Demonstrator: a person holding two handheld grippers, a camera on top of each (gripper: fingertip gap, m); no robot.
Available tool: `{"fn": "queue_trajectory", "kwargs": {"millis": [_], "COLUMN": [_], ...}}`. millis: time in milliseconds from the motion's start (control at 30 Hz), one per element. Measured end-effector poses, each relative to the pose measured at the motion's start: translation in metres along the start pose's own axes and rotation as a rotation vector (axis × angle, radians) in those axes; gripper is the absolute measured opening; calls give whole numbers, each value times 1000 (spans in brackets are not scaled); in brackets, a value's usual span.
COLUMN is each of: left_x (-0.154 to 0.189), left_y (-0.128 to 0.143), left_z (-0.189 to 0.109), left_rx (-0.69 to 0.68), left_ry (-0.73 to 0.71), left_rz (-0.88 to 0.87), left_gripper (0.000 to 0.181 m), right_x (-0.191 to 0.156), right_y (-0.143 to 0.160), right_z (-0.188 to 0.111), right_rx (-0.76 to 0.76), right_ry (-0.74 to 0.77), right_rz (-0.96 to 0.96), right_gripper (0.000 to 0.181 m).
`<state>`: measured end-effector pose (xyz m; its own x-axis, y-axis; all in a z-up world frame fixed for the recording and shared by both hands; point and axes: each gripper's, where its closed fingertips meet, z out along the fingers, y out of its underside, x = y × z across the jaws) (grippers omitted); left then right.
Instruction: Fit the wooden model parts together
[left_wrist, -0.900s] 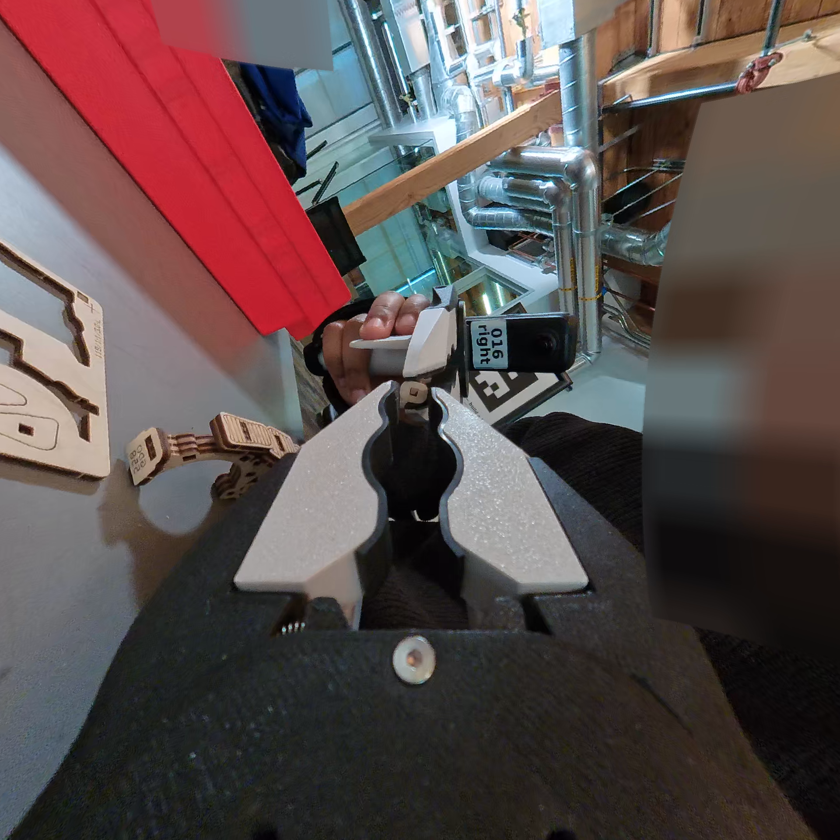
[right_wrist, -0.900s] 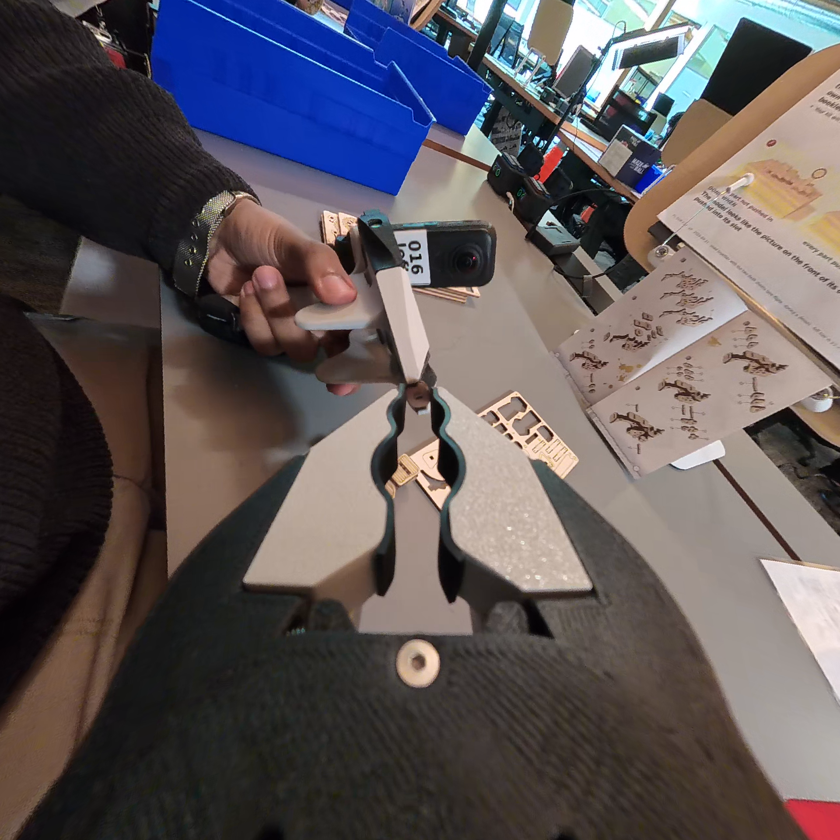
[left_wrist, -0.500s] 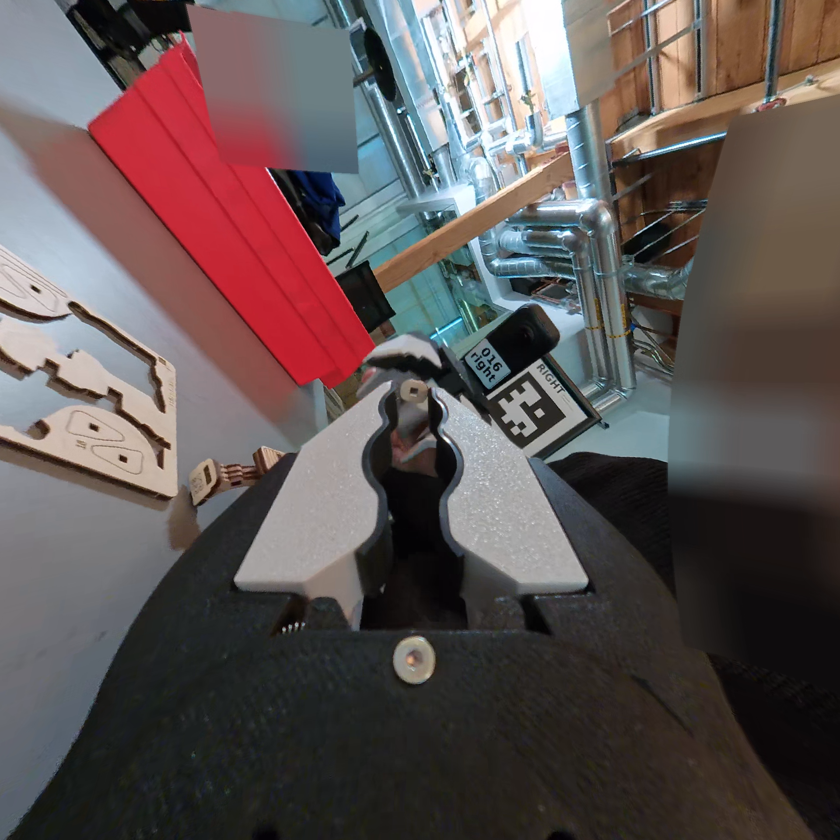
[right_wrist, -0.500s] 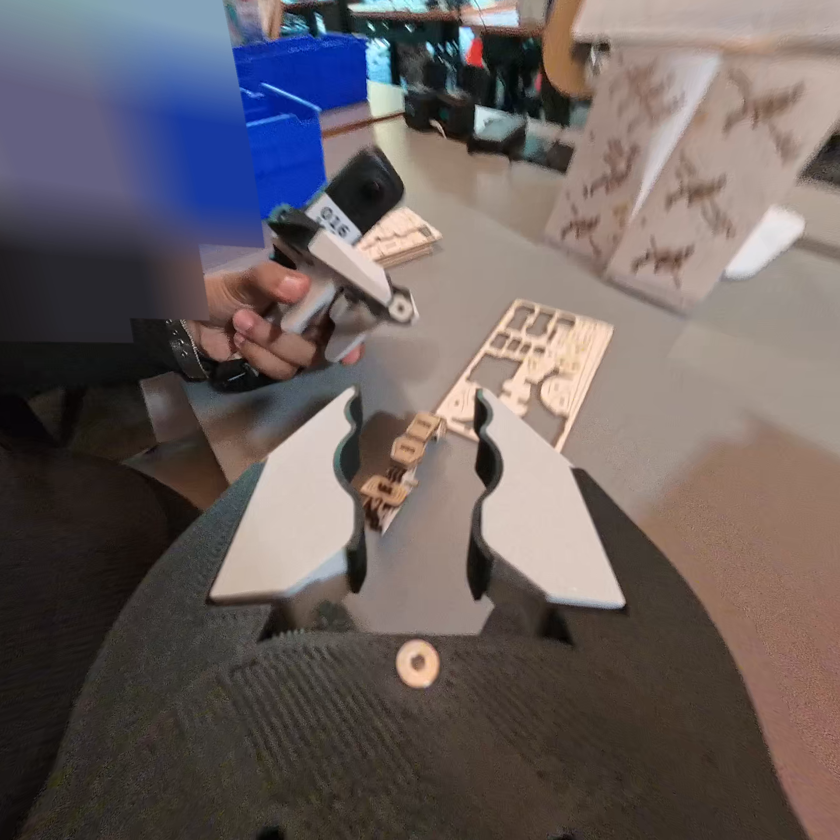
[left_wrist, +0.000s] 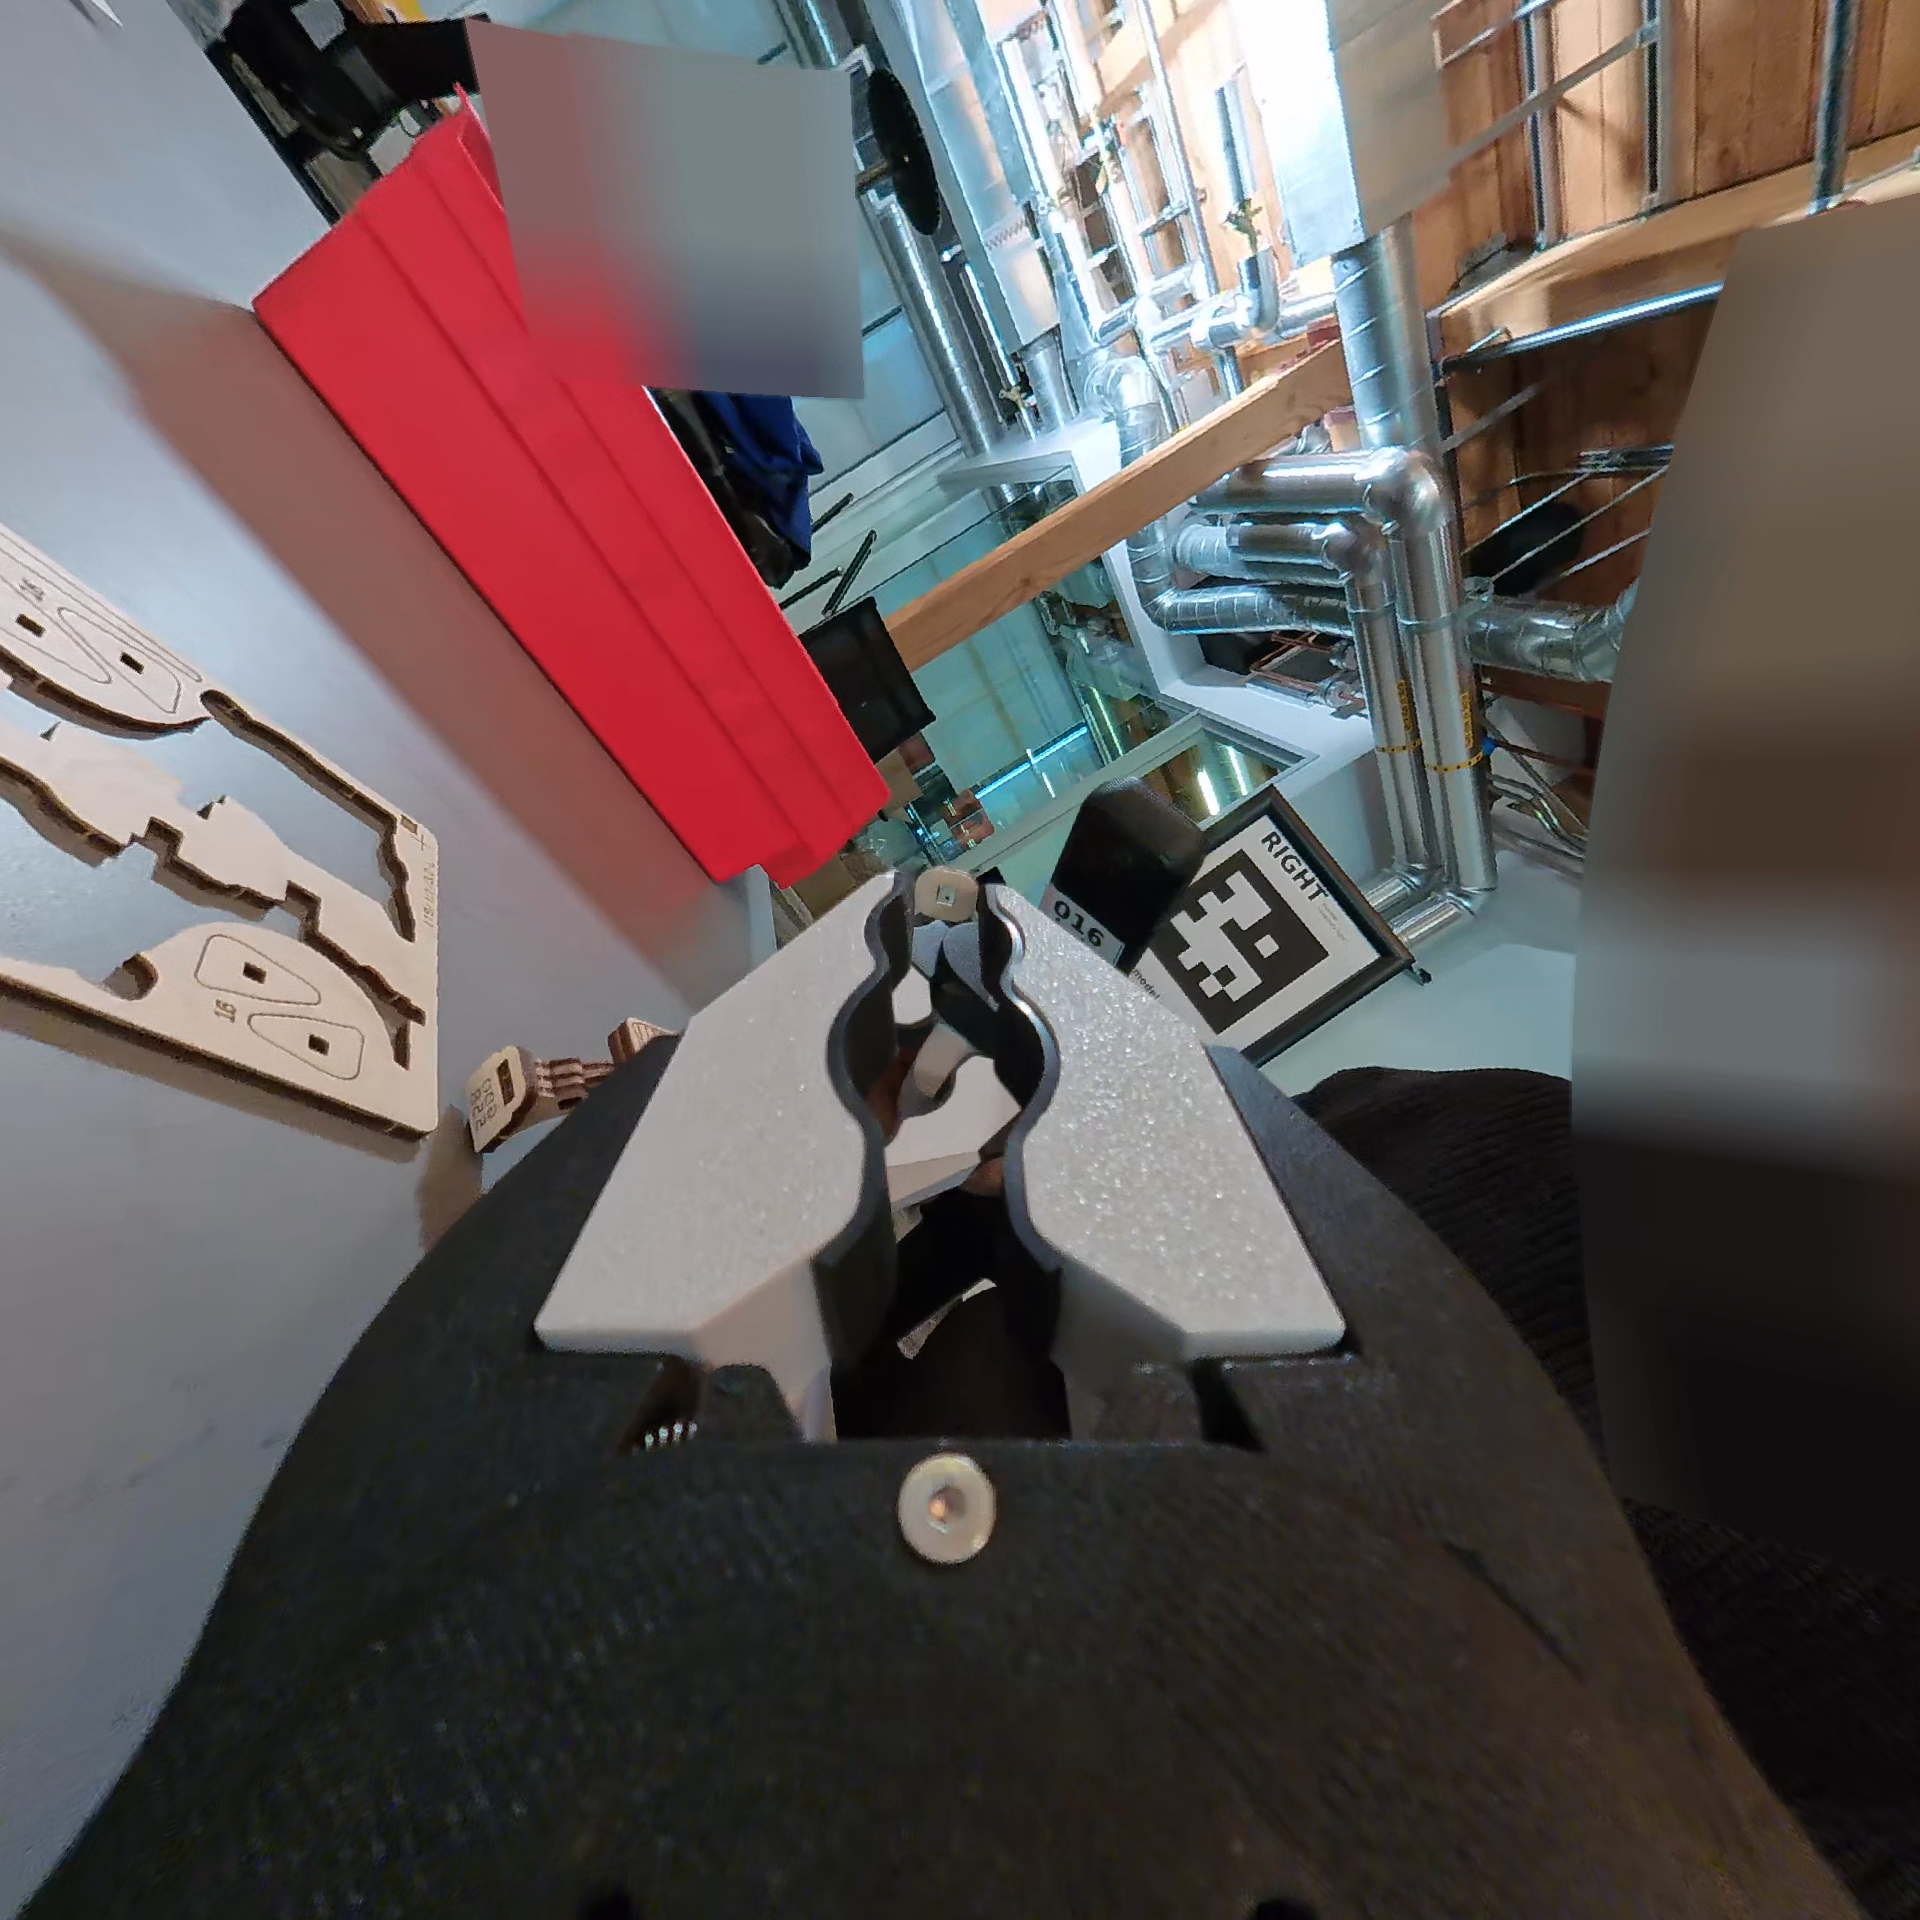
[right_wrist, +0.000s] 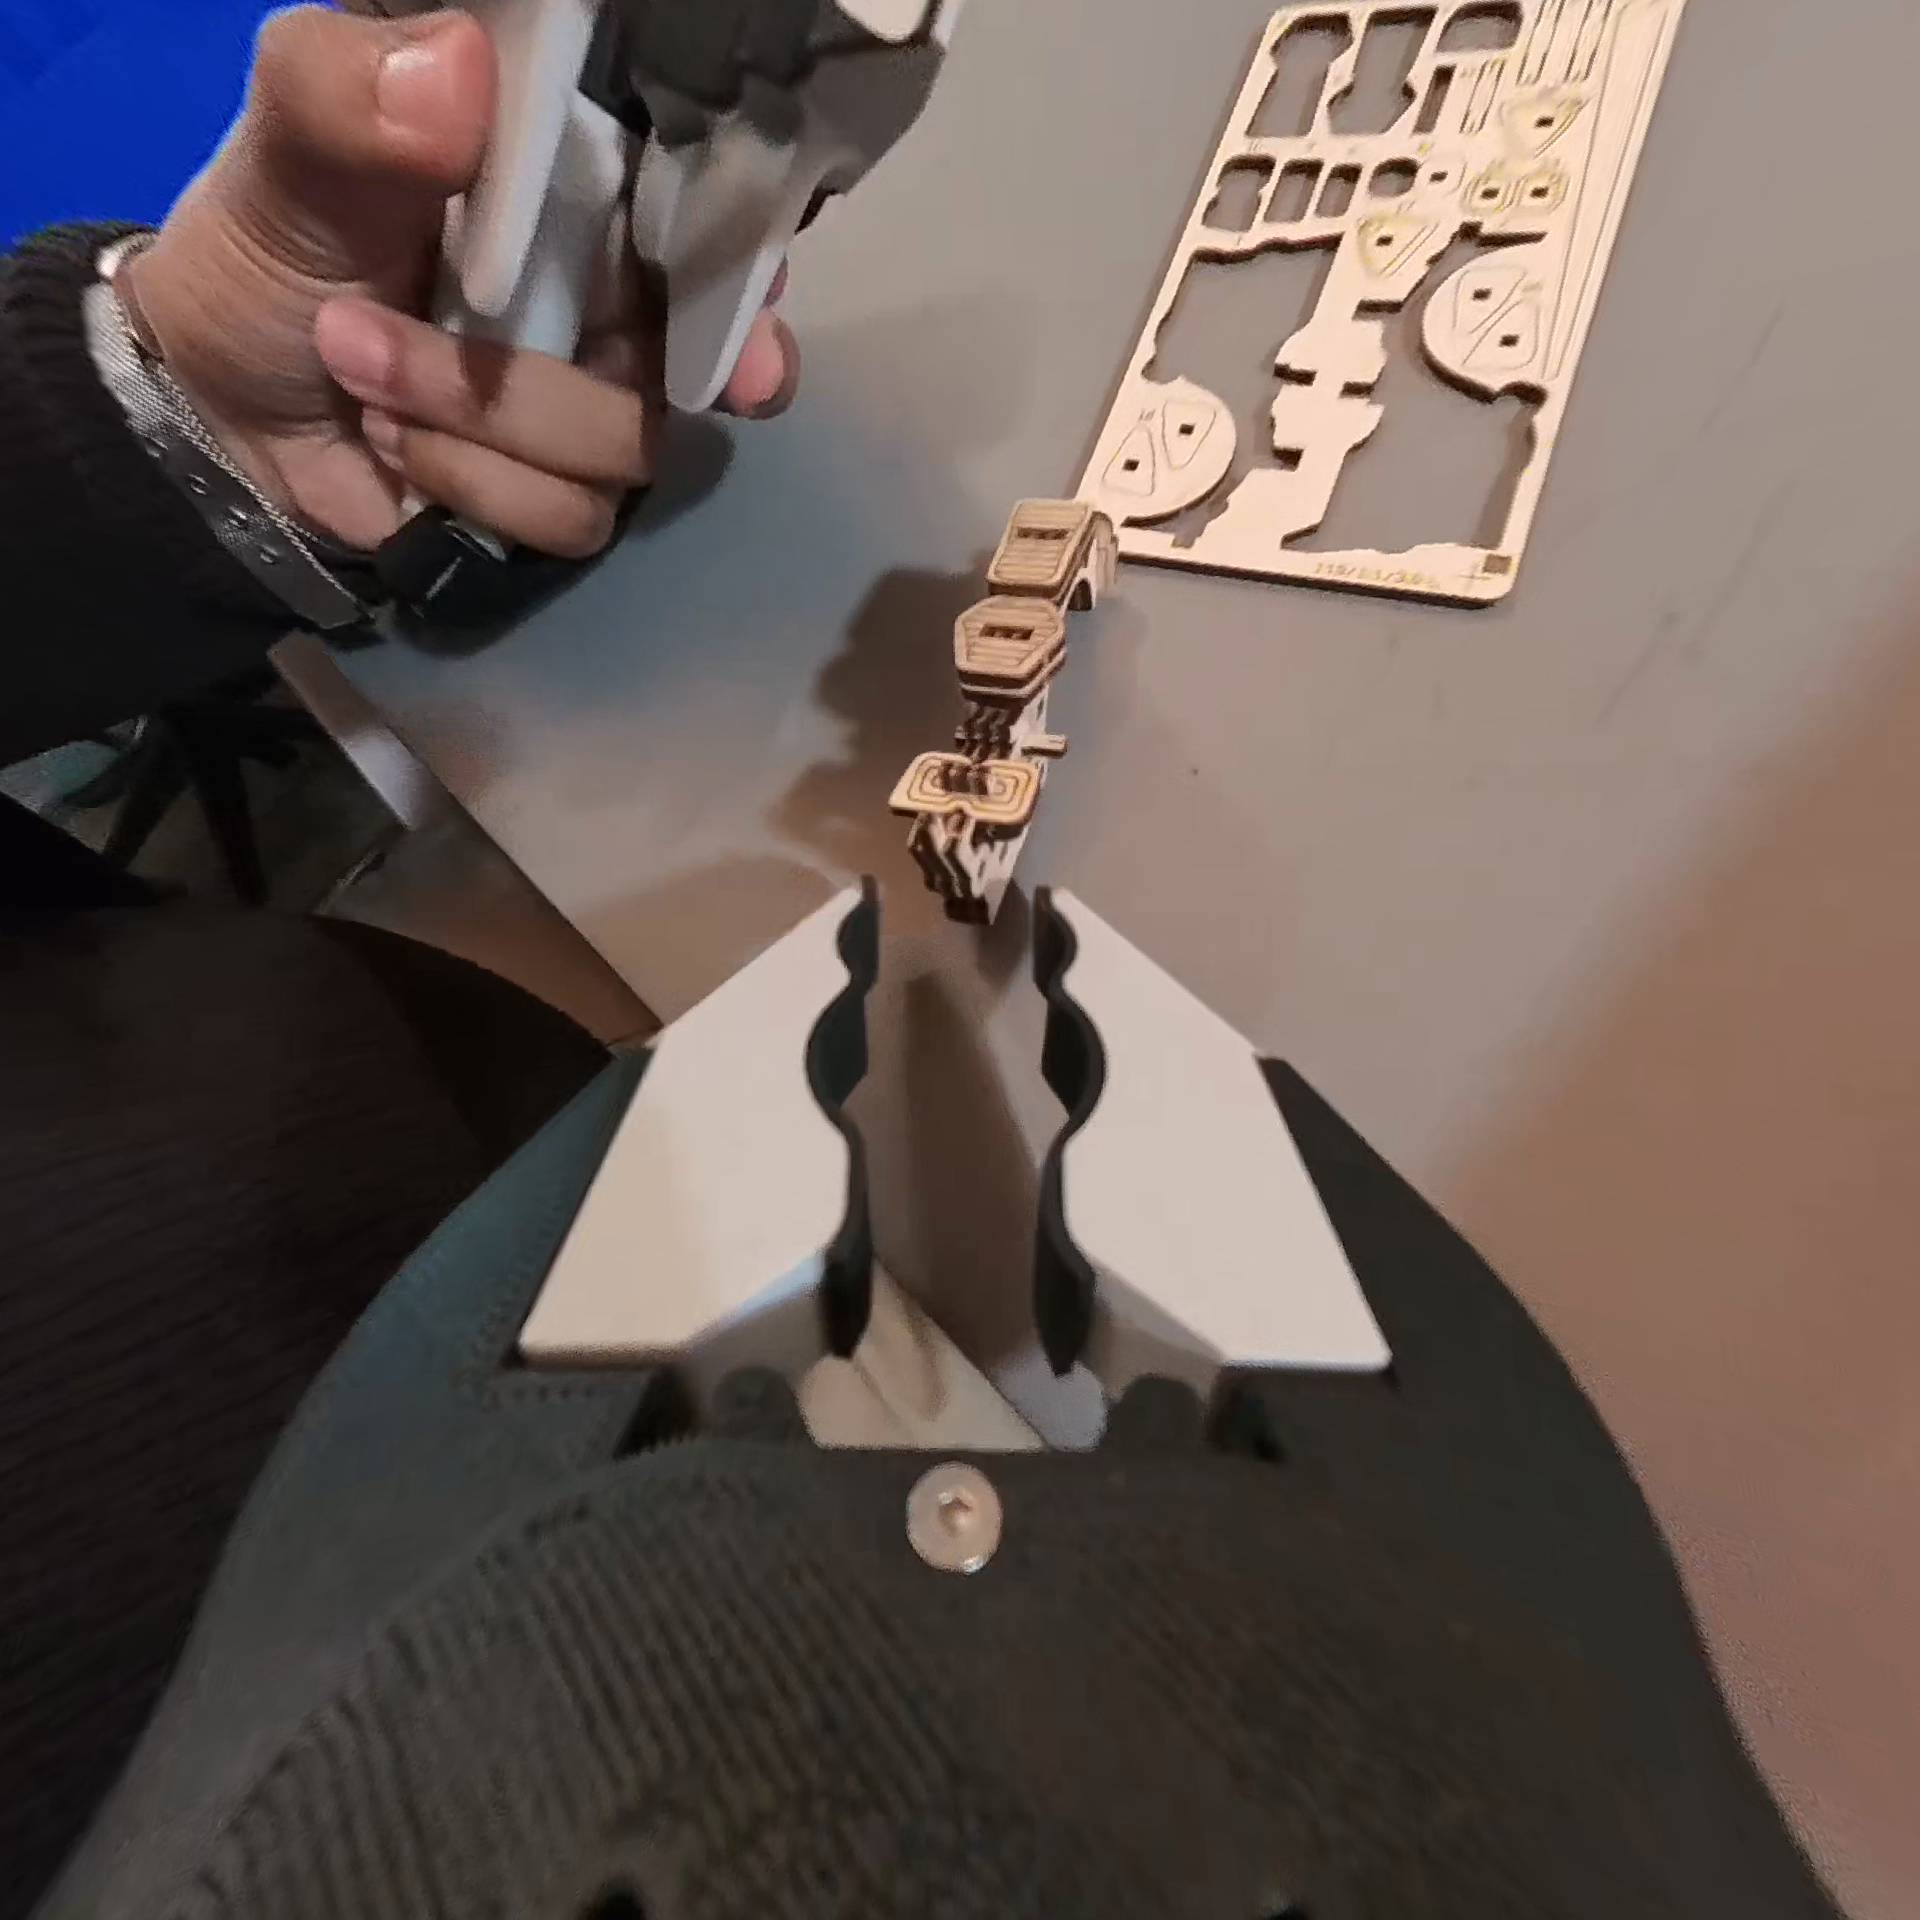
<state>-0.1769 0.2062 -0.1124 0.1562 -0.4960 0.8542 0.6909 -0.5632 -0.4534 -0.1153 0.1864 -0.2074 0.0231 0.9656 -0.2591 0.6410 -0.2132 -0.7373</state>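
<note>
Item: small wooden peg (left_wrist: 943, 891), pale, square-holed, pinched at the very tips of the left gripper (left_wrist: 943, 902); its fingers (left_wrist: 748, 1122) are drawn nearly together on it, raised clear of the worktop (left_wrist: 156, 1351). Item: part-built wooden model (right_wrist: 997, 707), a ridged chain of plates standing on the worktop, its near end just ahead of the right gripper (right_wrist: 951, 904). Right fingers (right_wrist: 1143, 1174) stand parted, a clear gap between them, holding nothing. Item: cut-out parts sheet (right_wrist: 1351, 291), flat, just beyond the model's far end, apart from it or barely so. Step judged in hand: reach to seize the model, peg kept ready. Next move likely calls for the right fingers to straddle the model's near end and close gently, since the thin plates look fragile, then steady it so the peg can meet a slot squarely. Room: the worktop edge runs close on the person's side of the model; open grey surface lies to the right; the left hand (right_wrist: 416, 343) hovers near on the left; a red bin (left_wrist: 582, 582) bounds the far side.
</note>
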Motion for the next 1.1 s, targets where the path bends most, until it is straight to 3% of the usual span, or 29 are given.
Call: {"fn": "queue_trajectory", "kwargs": {"millis": [100,467,767,933,1100], "left_x": [1,-1,-25,-36,-39], "left_y": [0,-6,20,46,52], "left_z": [1,-5,-3,-2,-1], "left_rx": [-1,-4,-202,-348,-368], "left_ry": [0,-40,-208,-266,-271], "left_rz": [2,21,49,26,18], "left_gripper": [10,9,9,10,10], "right_x": [3,7,10,18,22], "right_y": [2,-9,7,14,13], "right_z": [4,-15,-21,-16,-14], "right_rx": [-27,43,-52,-103,-104], "right_ry": [7,-211,-338,-327,-302], "right_rz": [-33,-112,-341,-418,-438], "right_gripper": [13,8,9,8,8]}}
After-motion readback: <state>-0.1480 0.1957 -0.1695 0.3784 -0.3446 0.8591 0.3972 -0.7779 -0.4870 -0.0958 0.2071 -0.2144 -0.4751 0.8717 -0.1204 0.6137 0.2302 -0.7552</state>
